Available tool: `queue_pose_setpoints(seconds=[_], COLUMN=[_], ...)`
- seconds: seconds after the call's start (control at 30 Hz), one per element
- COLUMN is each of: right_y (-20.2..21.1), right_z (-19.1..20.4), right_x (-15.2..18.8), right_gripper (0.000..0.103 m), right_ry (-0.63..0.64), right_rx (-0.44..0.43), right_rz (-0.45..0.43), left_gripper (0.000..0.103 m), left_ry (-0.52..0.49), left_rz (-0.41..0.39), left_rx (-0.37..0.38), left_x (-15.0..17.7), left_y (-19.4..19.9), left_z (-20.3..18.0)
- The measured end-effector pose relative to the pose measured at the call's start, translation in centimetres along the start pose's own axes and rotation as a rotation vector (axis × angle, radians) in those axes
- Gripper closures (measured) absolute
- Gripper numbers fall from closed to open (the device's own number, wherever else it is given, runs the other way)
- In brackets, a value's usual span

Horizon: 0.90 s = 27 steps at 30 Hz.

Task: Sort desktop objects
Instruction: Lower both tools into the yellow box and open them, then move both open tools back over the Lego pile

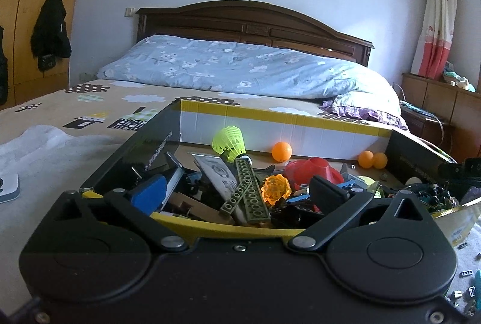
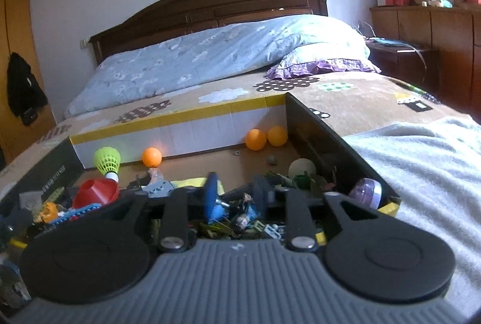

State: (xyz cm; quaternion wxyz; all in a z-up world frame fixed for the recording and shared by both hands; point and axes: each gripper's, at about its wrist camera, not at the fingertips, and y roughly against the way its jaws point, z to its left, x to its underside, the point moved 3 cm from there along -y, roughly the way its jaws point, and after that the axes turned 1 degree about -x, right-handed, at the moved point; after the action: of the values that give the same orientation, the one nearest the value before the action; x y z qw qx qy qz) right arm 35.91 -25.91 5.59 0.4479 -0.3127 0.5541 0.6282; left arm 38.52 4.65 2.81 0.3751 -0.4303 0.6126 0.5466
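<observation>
A cardboard box (image 1: 270, 113) with a yellow rim lies on the bed, full of mixed toys. My left gripper (image 1: 237, 191) stands wide open over its near edge, nothing pressed by its pads; olive brick plates (image 1: 249, 188) and an orange translucent piece (image 1: 276, 188) lie beyond it. A red cone (image 1: 312, 170), a yellow shuttlecock (image 1: 228, 140) and orange balls (image 1: 281, 151) sit further back. My right gripper (image 2: 236, 194) is partly open over the box's right half, with a small toy figure (image 2: 244, 214) lying below the gap, untouched. A purple capsule (image 2: 365, 191) rests in the near right corner.
The box (image 2: 180, 116) sits on a patterned sheet with a folded blue quilt (image 2: 195, 53) behind. A white blanket (image 2: 421, 173) lies to the right of the box. Small loose bricks (image 1: 469, 288) are scattered on the cover outside the box. A wooden headboard (image 1: 240, 20) stands against the far wall.
</observation>
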Motion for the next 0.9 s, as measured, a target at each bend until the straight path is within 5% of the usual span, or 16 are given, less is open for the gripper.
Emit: queue_pose_setpoints(seconds=[0.4,0.57,0.77,0.9], right_y=[5.2,9.5,16.0,19.7], right_z=[1.1,0.9,-0.1,-0.4], right_x=[2.1,4.1,8.4,12.0], right_gripper=[0.031,0.019,0.000,0.000], right_ry=[0.030,0.034,0.082,0.085], right_rx=[-0.120,-0.189,-0.286,-0.304], right_rz=[0.027,0.109,0.117,0.135], left_gripper=[0.002,0.001,0.001,0.001], left_ry=[0.029,-0.032,-0.056,-0.089], left_rz=[0.008,-0.003,0.083,0.077], left_rx=[0.044,0.070,0.072,0.084], left_x=[-0.4,-1.6,-3.0,-3.4], left_y=[1.4,3.0,6.1,9.8], left_z=[-0.6,-2.4,-4.8,-6.1])
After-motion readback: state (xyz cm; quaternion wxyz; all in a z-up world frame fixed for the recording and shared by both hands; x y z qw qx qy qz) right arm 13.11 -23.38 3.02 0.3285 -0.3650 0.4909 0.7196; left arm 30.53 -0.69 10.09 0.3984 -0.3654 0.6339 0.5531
